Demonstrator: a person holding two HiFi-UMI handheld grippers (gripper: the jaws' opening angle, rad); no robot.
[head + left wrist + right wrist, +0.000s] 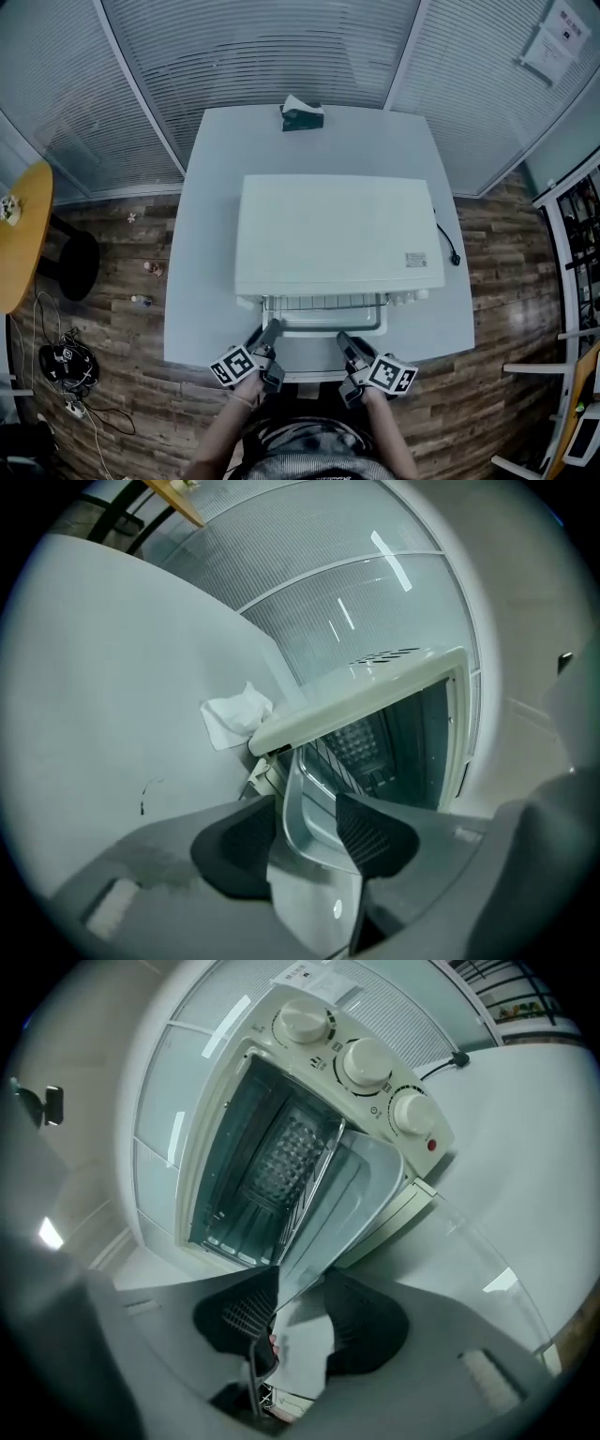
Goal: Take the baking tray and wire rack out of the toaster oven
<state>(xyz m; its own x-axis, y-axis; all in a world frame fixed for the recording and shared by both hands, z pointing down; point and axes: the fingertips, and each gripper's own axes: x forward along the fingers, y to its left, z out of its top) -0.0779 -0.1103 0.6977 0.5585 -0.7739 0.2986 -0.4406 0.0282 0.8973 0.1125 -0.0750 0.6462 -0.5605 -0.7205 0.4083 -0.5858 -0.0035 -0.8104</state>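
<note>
A white toaster oven [337,234] stands on a white table [197,281] with its door dropped open toward me. The metal baking tray [323,314] sticks partly out of the cavity, with the wire rack [314,1185] alongside it. My left gripper [305,832] straddles the tray's [314,808] near rim; a gap shows beside the rim, so it is open. My right gripper [295,1321] has the tray's [347,1194] other near corner and a rack wire between its jaws, and the pads stand apart from them. Both grippers sit just in front of the oven mouth.
The lowered glass door [450,1241] lies under the tray. Three knobs [366,1058] line the oven's right side, and a power cord [448,246] trails off there. A tissue box [302,114] sits at the table's far edge. An orange table [19,234] stands at left.
</note>
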